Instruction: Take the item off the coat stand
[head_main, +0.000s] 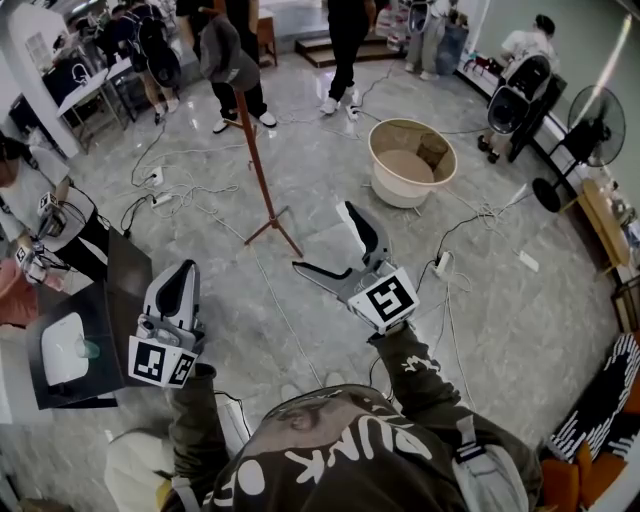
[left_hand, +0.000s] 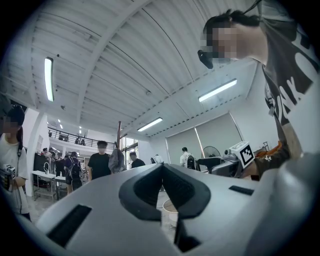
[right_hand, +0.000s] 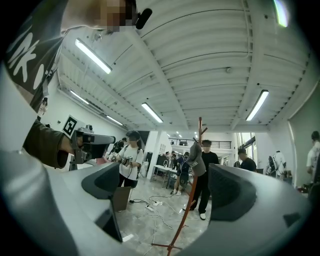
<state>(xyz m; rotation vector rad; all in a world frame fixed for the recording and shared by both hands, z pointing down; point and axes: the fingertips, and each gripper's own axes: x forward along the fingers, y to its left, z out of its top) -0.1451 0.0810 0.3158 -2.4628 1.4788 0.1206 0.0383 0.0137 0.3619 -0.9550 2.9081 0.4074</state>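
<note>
- Currently nothing has been done on the task: the item is untouched.
- The left gripper (head_main: 177, 275) is held low by the body, beside the dark desk (head_main: 118, 290). Its fingers (left_hand: 145, 192) are pressed together and nothing is gripped.
- The right gripper (head_main: 322, 240) is held out ahead with its fingers (head_main: 362, 232) spread wide. Only air is seen between them.
- The coat stand (head_main: 262, 185) is set on the floor, well beyond both grippers. The grey cap (head_main: 222, 55) is hung at its top.
- Remaining, as judged: approach, grip on the cap, lift off the peg.
- Floor layout is given only by the head view: the gap to the stand, and the beige tub (head_main: 410, 160) off to its right.
- The side profile is given only by the right gripper view: the cap is seen draped on an upper peg and framed between the fingers.
</note>
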